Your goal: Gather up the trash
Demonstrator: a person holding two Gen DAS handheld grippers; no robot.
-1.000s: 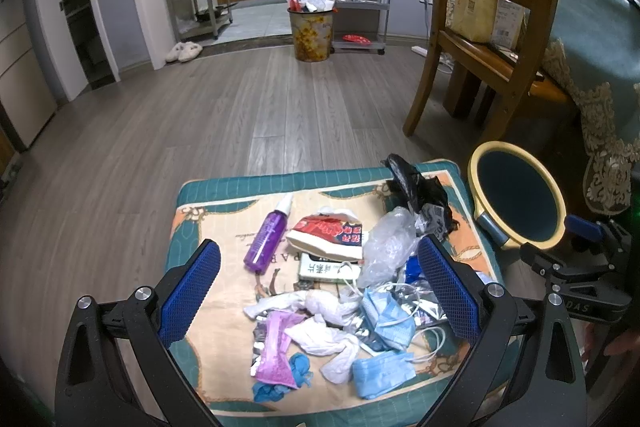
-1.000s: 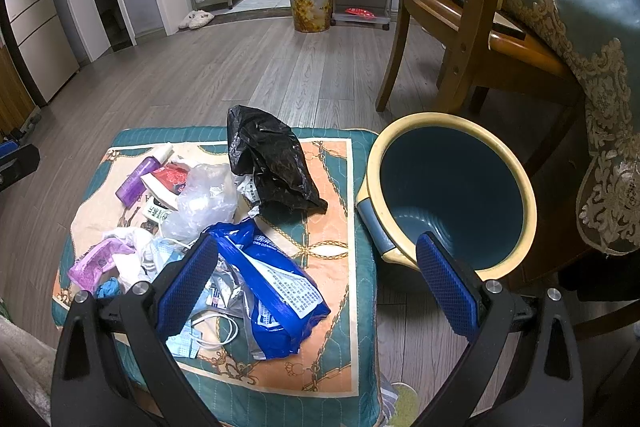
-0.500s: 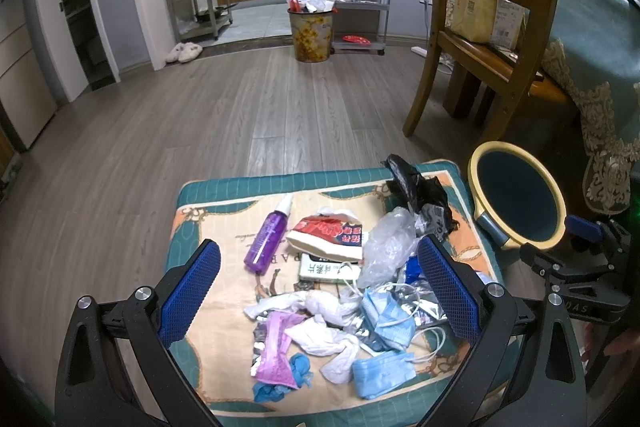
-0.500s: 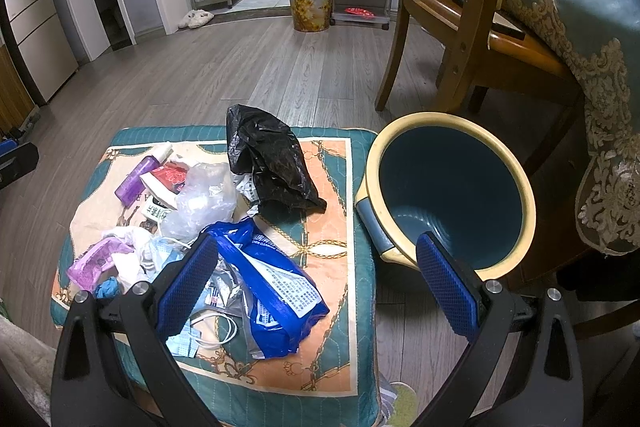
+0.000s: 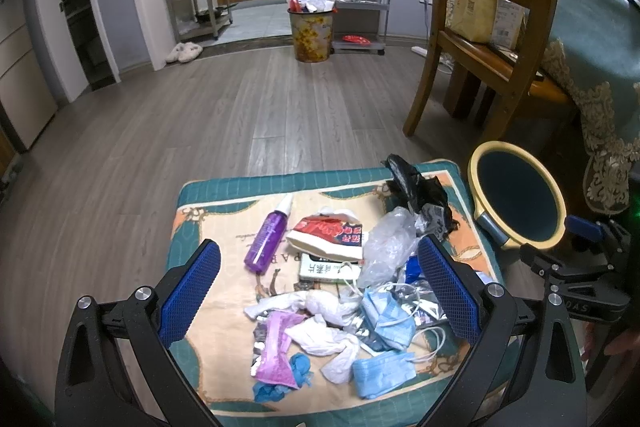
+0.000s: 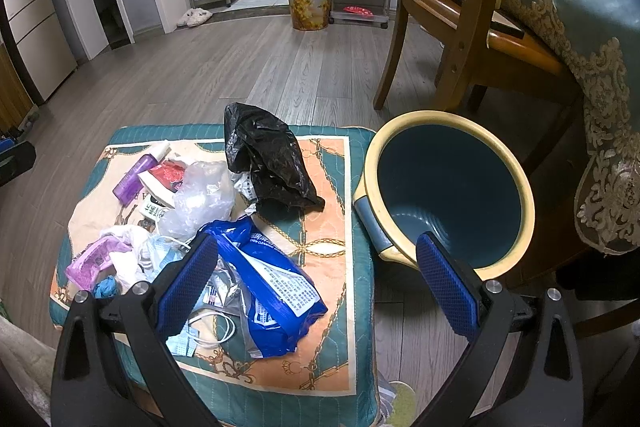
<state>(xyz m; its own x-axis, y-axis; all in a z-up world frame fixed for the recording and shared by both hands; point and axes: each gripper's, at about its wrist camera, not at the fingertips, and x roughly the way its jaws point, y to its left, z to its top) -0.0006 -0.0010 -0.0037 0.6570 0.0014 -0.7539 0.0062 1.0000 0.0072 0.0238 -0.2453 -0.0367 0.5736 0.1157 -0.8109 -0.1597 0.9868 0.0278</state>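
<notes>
Covering a teal cushion [image 6: 256, 401] — trash — on wood floor [image 6: 240, 67].

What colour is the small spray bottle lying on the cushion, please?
Purple with a white cap; the spray bottle shows best in the left wrist view.

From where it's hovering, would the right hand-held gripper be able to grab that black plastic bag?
Probably yes. The right hand-held gripper is open and empty, and the black plastic bag sits on top of the cushion with nothing over it. Only the blue packet lies nearer, low enough to pass above.
</notes>
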